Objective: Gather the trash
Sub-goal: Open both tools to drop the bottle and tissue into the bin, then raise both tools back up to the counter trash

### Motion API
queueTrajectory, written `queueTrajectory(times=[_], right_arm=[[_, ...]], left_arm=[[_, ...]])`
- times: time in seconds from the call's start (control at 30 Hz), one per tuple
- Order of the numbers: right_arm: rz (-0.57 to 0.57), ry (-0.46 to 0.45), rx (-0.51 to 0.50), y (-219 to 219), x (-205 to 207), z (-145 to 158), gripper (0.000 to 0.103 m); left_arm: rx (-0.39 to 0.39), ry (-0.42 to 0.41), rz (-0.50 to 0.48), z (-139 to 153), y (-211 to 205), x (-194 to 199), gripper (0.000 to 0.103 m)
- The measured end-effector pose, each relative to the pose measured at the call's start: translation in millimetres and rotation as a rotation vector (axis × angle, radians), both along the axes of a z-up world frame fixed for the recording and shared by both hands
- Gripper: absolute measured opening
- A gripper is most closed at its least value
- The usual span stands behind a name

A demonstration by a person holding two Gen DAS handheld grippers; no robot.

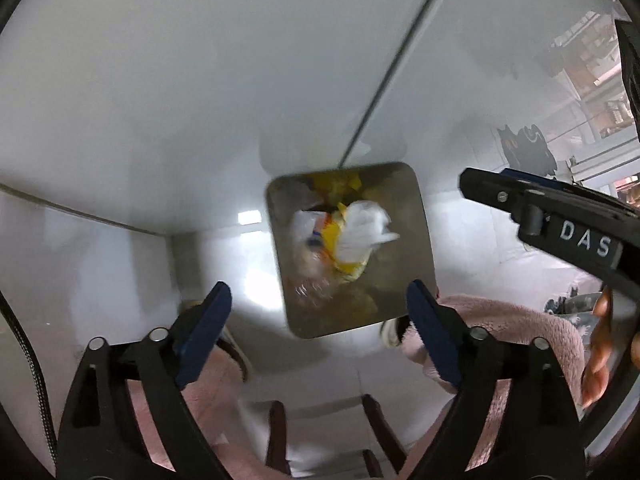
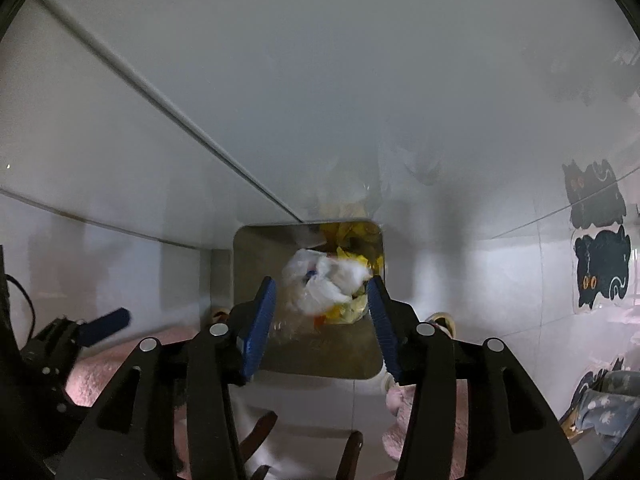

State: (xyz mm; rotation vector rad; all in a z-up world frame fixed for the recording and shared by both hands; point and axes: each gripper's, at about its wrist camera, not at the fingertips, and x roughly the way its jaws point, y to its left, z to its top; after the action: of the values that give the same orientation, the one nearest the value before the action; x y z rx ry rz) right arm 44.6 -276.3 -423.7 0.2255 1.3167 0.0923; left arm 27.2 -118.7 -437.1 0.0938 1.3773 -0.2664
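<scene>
A square metal trash bin (image 1: 416, 240) stands on the white floor against a white wall, seen from above. Inside lie crumpled white tissue (image 1: 366, 232), yellow wrappers (image 1: 336, 186) and clear plastic. My left gripper (image 1: 320, 332) is open and empty above the bin's near edge. My right gripper (image 2: 322, 320) is open and empty right over the bin (image 2: 248, 264), the white tissue (image 2: 336, 280) showing between its fingers. The right gripper also shows in the left wrist view (image 1: 520, 200), to the bin's right. The left gripper's blue finger (image 2: 108, 320) shows at the left in the right wrist view.
Pink fluffy slippers (image 1: 500, 328) stand on either side near the bin. Dark wooden chair legs (image 1: 280, 432) are below. Black cat stickers (image 2: 600, 272) mark the wall at right. A dark seam (image 1: 384, 80) runs up the white wall behind the bin.
</scene>
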Motion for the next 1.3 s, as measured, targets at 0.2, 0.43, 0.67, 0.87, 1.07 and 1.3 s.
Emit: queueTrajectory(times=[0.2, 0.43, 0.67, 0.87, 1.07, 1.3], right_arm=[[0.007, -0.108, 0.000, 4.7, -24.8, 65.6, 0.076], [0.051, -0.280, 0.001, 22.6, -56.1, 174.2, 0.089], [0.065, -0.421, 0.009, 21.0, -56.9, 266.1, 0.094], [0.041, -0.483, 0.007, 14.8, -19.3, 315.2, 0.094], [0.024, -0.484, 0.014, 11.9, 39.1, 333.4, 0.094], [0.006, -0.469, 0.011, 14.3, 109.1, 334.6, 0.094]], left_arm=[[0.015, -0.112, 0.031, 65.0, 27.6, -23.1, 0.093], [-0.032, -0.264, 0.061, 164.3, 54.6, -47.8, 0.095], [-0.058, -0.405, 0.088, 260.9, 67.3, -46.7, 0.095], [-0.024, -0.485, 0.123, 311.7, 85.2, -9.3, 0.095], [0.015, -0.533, 0.175, 339.6, 101.3, 49.7, 0.095], [0.042, -0.564, 0.242, 358.4, 122.5, 123.6, 0.095]])
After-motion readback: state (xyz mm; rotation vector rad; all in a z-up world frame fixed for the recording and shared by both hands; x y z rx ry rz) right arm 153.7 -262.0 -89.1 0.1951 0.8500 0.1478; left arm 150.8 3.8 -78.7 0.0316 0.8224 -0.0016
